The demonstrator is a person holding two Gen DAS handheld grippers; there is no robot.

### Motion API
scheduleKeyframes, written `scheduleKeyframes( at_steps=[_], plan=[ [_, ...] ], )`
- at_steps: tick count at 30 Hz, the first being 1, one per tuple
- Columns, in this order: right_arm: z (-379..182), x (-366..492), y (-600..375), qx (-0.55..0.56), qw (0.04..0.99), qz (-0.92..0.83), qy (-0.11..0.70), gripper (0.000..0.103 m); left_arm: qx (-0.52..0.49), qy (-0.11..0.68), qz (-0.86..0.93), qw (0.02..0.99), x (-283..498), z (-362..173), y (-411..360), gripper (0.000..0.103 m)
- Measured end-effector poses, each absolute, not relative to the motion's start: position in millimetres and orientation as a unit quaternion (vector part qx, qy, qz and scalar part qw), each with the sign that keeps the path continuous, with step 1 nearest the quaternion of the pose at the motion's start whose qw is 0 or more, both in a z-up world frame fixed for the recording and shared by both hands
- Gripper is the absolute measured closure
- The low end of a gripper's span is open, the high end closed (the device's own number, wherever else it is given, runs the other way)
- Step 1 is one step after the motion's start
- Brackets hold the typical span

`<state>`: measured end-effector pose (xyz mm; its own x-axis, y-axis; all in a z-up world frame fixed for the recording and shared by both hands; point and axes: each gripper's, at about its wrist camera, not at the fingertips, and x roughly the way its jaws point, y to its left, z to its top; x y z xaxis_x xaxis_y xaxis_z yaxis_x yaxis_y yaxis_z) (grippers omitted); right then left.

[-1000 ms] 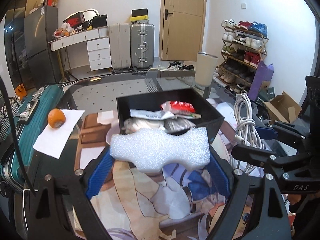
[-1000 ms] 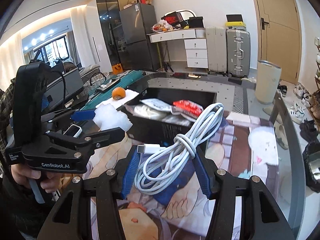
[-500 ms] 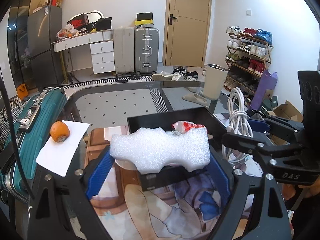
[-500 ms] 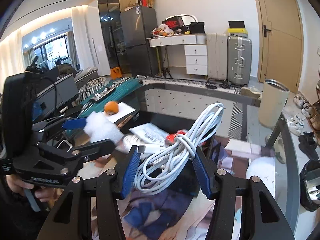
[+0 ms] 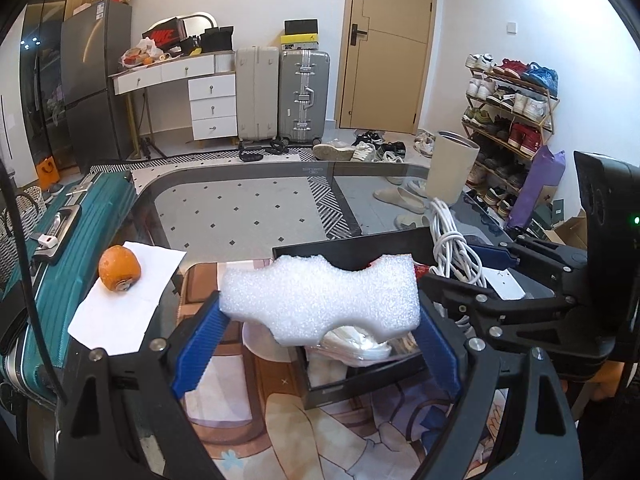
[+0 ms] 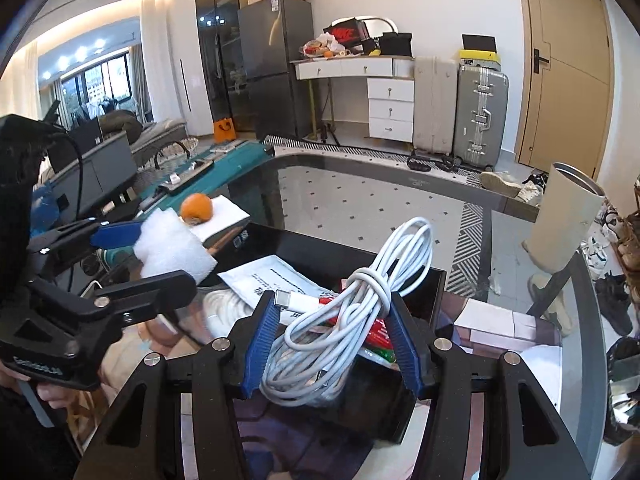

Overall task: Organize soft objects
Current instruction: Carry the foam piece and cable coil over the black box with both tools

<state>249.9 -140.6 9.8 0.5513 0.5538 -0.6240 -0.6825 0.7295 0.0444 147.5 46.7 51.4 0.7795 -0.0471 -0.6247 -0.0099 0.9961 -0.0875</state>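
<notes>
Surface: we see glass-topped table [image 5: 256, 208], black rectangular box [image 6: 304, 248] | left gripper [image 5: 316, 340] clamps white foam block [image 5: 320, 300] | right gripper [image 6: 332, 340] clamps coiled white cable [image 6: 360, 304] | room: tiled floor [image 6: 360, 196].

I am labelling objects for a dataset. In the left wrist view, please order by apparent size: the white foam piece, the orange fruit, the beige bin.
1. white foam piece, though nearness to the camera enlarges it.
2. beige bin, farther off, so possibly bigger in reality.
3. orange fruit, clearly smallest.

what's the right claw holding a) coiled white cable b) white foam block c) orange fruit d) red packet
a, the right claw is shut on the coiled white cable above the black box; the white foam block sits in the left claw.
</notes>
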Motion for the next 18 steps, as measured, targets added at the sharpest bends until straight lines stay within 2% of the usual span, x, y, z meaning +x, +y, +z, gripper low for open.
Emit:
scheduleKeyframes(
  at_steps=[12, 15, 17, 18],
  plan=[
    [-5, 257, -131, -0.123, 0.869, 0.352, 0.325, 0.049, -0.044, 0.336, -0.021, 0.941, 160, 45, 45, 0.014],
    [-5, 257, -139, -0.100, 0.866, 0.363, 0.329, 0.043, -0.044, 0.336, -0.024, 0.940, 161, 45, 43, 0.014],
    [-7, 257, -141, -0.088, 0.856, 0.377, 0.343, 0.033, -0.043, 0.337, -0.025, 0.940, 162, 44, 42, 0.014],
    [-8, 256, -141, -0.085, 0.853, 0.384, 0.345, 0.032, -0.043, 0.338, -0.025, 0.940, 163, 44, 42, 0.014]
  ],
)
